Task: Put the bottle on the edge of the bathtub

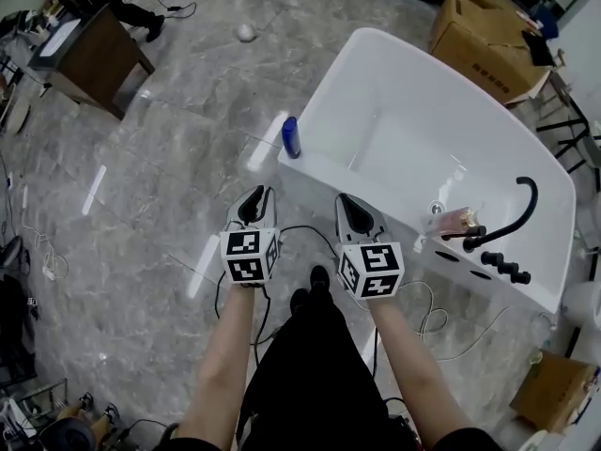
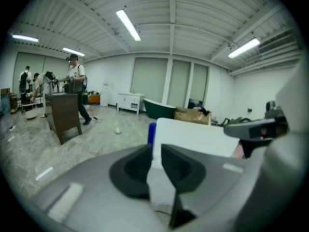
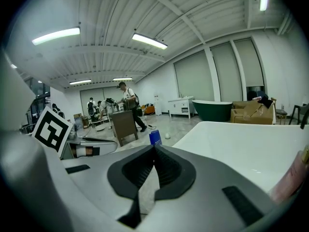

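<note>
A blue bottle (image 1: pixel 291 137) stands upright on the near left corner of the white bathtub's rim (image 1: pixel 376 43). Both grippers hang in front of the tub, short of the bottle and not touching it. My left gripper (image 1: pixel 254 199) has a narrow gap between its jaws with nothing in it; in the left gripper view (image 2: pixel 155 149) the bottle (image 2: pixel 152 132) shows just beyond the tips, beside the tub (image 2: pixel 198 134). My right gripper (image 1: pixel 350 203) has its jaws together and empty; in the right gripper view (image 3: pixel 154 146) the bottle (image 3: pixel 155 137) stands past the tips, left of the tub (image 3: pixel 236 141).
A black faucet (image 1: pixel 512 219) and a pink bottle (image 1: pixel 457 220) sit at the tub's right end. Cardboard boxes (image 1: pixel 484 40) stand behind the tub. A wooden desk (image 1: pixel 89 54) and a white ball (image 1: pixel 246 33) are on the marble floor, with cables near my feet. People stand at the back (image 2: pixel 75 88).
</note>
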A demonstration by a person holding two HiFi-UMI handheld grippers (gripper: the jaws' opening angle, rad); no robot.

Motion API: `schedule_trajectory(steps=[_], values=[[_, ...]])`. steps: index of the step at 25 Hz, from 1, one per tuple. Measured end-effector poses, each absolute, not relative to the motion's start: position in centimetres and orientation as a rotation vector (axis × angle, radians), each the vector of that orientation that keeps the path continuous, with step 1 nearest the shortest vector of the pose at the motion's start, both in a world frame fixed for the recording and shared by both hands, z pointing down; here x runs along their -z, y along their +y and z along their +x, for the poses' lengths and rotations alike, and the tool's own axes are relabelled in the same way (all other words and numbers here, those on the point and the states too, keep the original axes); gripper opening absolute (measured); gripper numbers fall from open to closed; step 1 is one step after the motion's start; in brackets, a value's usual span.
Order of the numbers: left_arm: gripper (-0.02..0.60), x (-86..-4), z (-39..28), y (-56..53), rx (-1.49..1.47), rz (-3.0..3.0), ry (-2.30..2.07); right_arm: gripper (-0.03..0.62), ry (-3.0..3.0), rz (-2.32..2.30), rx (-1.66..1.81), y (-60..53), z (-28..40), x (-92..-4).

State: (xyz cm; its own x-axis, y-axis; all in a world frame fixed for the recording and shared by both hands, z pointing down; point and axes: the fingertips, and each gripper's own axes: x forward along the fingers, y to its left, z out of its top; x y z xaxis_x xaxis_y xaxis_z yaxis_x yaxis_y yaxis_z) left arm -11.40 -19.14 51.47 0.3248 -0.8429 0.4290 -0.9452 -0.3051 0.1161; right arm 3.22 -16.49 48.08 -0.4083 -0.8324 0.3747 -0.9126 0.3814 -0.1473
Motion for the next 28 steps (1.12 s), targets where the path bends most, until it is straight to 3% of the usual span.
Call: schedule_trajectory(steps=[16,28], values=[[0.009,-45.1,-13.9,-13.5,-0.314,2.29,-1.675,0.005,-2.421,1.596,-0.422,-12.4,3.7,-43.7],[0.008,-40.8,-15.7,-10.3,-0.254,2.348,-1.696,0.003,-2.504,1.594,-0.4,-9.6,2.8,-40.1]])
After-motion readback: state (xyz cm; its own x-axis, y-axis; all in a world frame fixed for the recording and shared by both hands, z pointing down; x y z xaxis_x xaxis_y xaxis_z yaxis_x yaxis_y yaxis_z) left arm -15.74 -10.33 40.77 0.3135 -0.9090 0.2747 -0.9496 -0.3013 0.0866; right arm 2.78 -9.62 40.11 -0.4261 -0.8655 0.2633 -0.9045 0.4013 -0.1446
